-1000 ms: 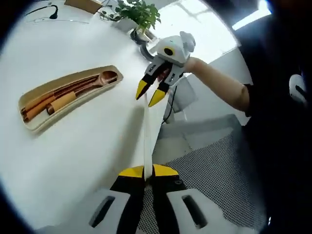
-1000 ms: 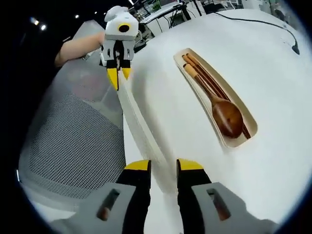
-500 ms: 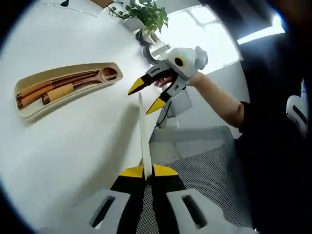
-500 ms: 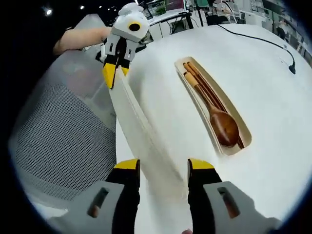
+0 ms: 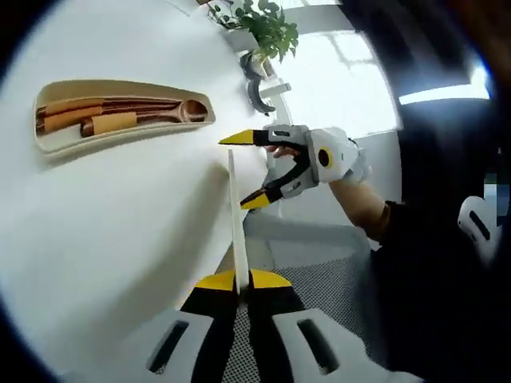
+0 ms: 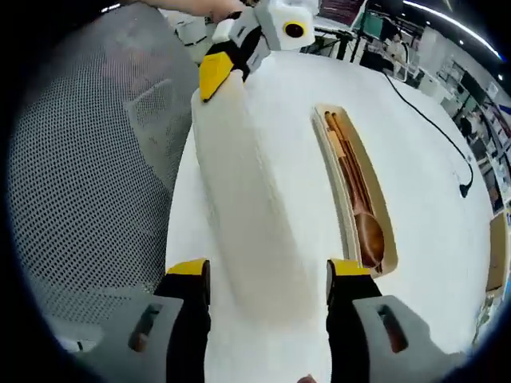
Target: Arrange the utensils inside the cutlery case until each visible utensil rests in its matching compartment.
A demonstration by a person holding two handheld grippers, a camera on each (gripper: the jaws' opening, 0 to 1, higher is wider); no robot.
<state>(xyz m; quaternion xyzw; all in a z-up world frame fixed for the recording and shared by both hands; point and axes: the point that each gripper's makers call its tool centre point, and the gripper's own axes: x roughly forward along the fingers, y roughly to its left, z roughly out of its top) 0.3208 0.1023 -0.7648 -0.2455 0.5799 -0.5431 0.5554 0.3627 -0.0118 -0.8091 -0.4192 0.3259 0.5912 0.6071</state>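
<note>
While the left gripper (image 5: pixel 237 281) clamps one end of the cream case lid (image 6: pixel 247 199), holding it edge-on above the white table (image 5: pixel 104 231), the right gripper (image 6: pixel 268 275) has its jaws spread wide at the lid's far end, one either side, not closed on it. Out on the table, well apart from the lid, lies the open cutlery case (image 5: pixel 120 112): wooden spoon (image 6: pixel 370 235) and chopsticks (image 6: pixel 343 152) lie inside it lengthwise. A potted plant (image 5: pixel 267 28) stands at the table's far edge, and a mesh chair (image 6: pixel 88 175) is beside the table.
</note>
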